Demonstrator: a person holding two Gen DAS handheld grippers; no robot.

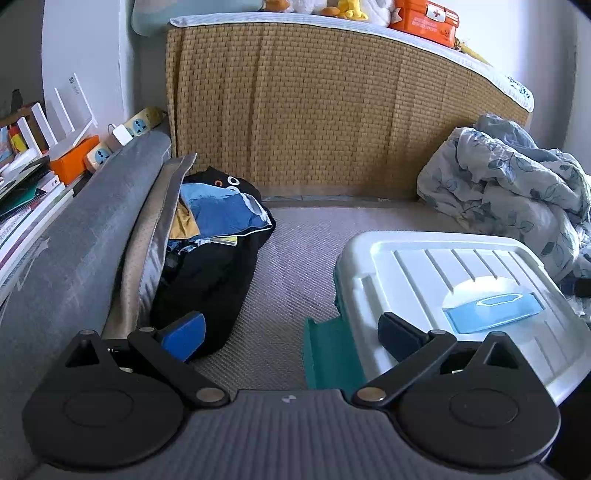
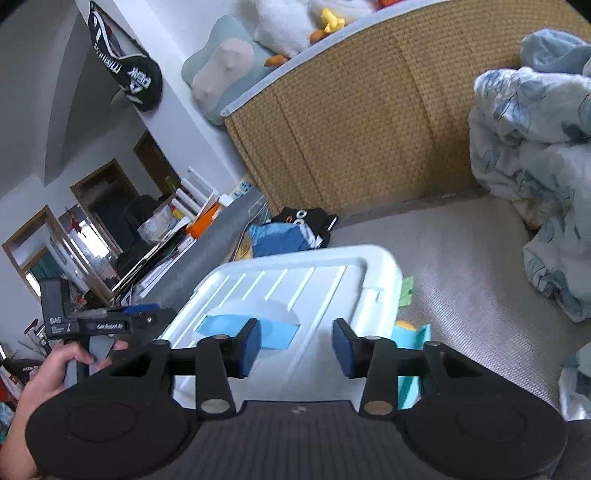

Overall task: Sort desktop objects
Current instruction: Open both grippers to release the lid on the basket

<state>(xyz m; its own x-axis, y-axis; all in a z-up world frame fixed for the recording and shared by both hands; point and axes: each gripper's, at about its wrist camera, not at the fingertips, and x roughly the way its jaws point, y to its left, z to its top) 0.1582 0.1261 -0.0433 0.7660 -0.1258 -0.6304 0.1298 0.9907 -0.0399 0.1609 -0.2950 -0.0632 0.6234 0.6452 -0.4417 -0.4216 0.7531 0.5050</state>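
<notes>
On the bed, close in front of both cameras: a white storage box lid (image 1: 461, 295), ribbed and closed over a teal base (image 1: 332, 354), with a flat blue packet (image 1: 495, 308) lying on its top near the middle. Right gripper (image 2: 297, 345) hovering low over the lid, fingers (image 2: 251, 343) parted to a middling gap, nothing between them, packet just beyond and slightly left of the gap. Left gripper (image 1: 291, 336) spread wide and empty, one finger over a black bag (image 1: 214, 280), the other over the lid's near corner. No earlier view given, so nothing to say of motion. Step in hand, judged only: likely taking the packet off the lid so the box could be opened for sorting. To do it well: swing the right fingers slightly left until the packet sat between them, come in low and nearly flat since the packet looked thin, pinch an edge rather than press down on slick plastic, keep the left gripper clear or ready to steady the box. Beneath the box, a pale woven mat (image 1: 288, 258); behind, a rattan-faced panel (image 1: 332, 110) topped by soft toys and an orange first-aid case (image 1: 424, 18); to the right, a crumpled floral quilt (image 1: 517, 195); to the left, books and a power strip (image 1: 142, 123) past a grey cushion edge. A person's hand (image 2: 55, 373) visible gripping the left tool's handle.
</notes>
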